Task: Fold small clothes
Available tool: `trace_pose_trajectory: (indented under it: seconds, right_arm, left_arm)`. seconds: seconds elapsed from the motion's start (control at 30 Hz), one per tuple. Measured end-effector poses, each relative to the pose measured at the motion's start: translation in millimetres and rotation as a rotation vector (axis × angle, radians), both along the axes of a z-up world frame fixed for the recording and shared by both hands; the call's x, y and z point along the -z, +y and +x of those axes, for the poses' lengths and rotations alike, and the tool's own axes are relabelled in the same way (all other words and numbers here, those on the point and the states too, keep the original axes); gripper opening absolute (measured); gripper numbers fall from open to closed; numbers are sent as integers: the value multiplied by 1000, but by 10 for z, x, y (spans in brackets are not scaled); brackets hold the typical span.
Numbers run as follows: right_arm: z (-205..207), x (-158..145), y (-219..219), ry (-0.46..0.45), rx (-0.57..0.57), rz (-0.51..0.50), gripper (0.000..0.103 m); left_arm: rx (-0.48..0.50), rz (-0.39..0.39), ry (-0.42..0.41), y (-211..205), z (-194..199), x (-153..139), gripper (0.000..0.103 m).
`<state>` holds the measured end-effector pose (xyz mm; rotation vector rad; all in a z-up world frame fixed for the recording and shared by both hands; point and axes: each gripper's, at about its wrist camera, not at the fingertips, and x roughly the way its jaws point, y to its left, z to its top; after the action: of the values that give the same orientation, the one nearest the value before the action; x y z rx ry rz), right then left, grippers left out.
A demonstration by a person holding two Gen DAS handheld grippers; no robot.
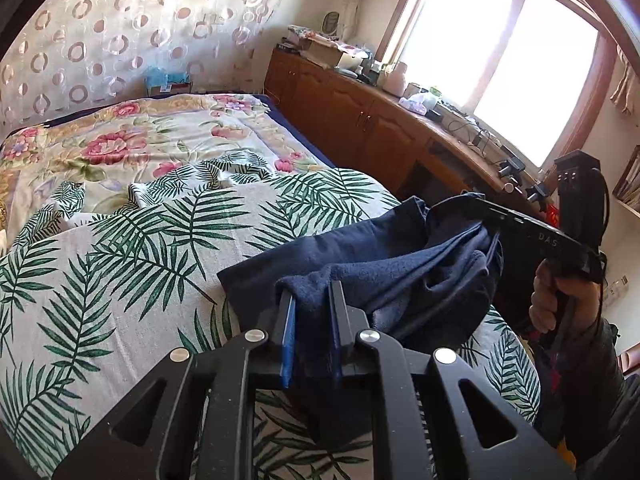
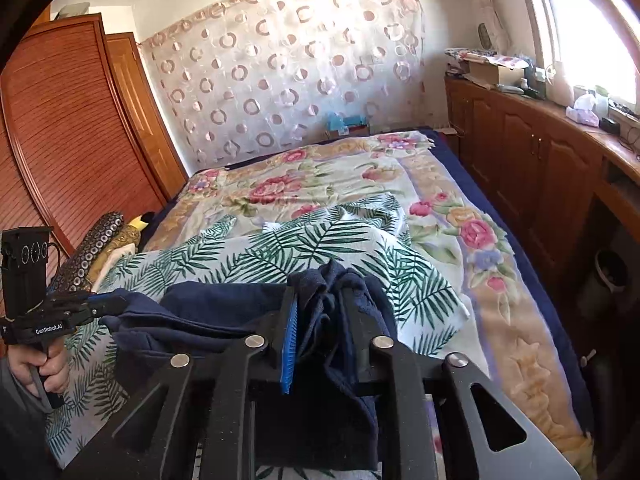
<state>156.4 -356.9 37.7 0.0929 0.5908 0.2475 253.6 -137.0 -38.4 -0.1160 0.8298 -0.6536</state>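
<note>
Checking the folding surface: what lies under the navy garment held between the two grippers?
Under the navy garment lies a palm-leaf sheet, spread over a floral blanket. Left gripper and right gripper each pinch bunched cloth. The sheet directly beneath is covered.

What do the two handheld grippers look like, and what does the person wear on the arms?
Both are matte black. The left gripper has blue finger pads, silver round pivot bolts and triangular cut-outs; white lettering "GenRobot.AI" marks its side. The right gripper matches, with "DAS" on its side, a black box on top, a black cable and a pistol handle. The sleeve is dark grey.
</note>
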Motion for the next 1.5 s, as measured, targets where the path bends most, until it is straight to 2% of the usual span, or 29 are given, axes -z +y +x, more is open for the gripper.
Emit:
trace_pose_trajectory:
  seconds: [0.13,0.23,0.4,0.43,0.47,0.53,0.67,0.77,0.93,1.1,1.13,1.17,1.23,1.3,1.37,1.5]
  right_arm:
    - [-159,-184,-13,-51,29,-63,34]
    - [-314,-225,-62,-66,33,-84,34]
    - [-437,-30,-109,3,-3,-110,34]
    - [-433,18,-88,20,-11,-119,34]
    - [-428,60,-56,37,-17,-131,34]
    - [-397,101,23,56,-41,-144,34]
    - [-300,28,149,61,-66,-156,35]
    - [-200,-21,152,65,-87,-161,37]
    - [0,-17,138,75,-125,-169,42]
    - [372,140,140,173,-182,-157,42]
    - [397,120,126,172,-194,-143,34]
    - [424,89,104,166,-206,-123,21]
    - [413,23,50,131,-199,-95,13]
    - [370,-12,-36,83,-136,-79,11]
    - [363,2,-94,83,-39,-99,10]
    - [337,61,-136,106,5,-91,10]
  left_arm:
    - [15,5,-6,-34,36,-29,16]
    - [24,-5,-11,-10,38,-36,16]
    - [41,-22,-22,71,-26,-66,20]
    - [39,-15,-29,89,-38,-72,28]
    - [20,5,-54,105,-57,-86,40]
    - [4,24,-79,140,-60,-93,46]
    - [-7,52,-63,217,-11,-24,67]
    - [12,48,-43,236,2,24,76]
    - [32,71,-37,200,-23,93,77]
    - [45,95,-10,228,-45,217,77]
    - [45,99,-5,234,-50,239,77]
    - [43,102,4,242,-47,262,77]
    - [41,104,10,233,-35,271,77]
    - [42,102,1,204,-17,247,77]
    - [50,106,-14,138,13,215,77]
    - [73,120,-28,15,106,205,77]
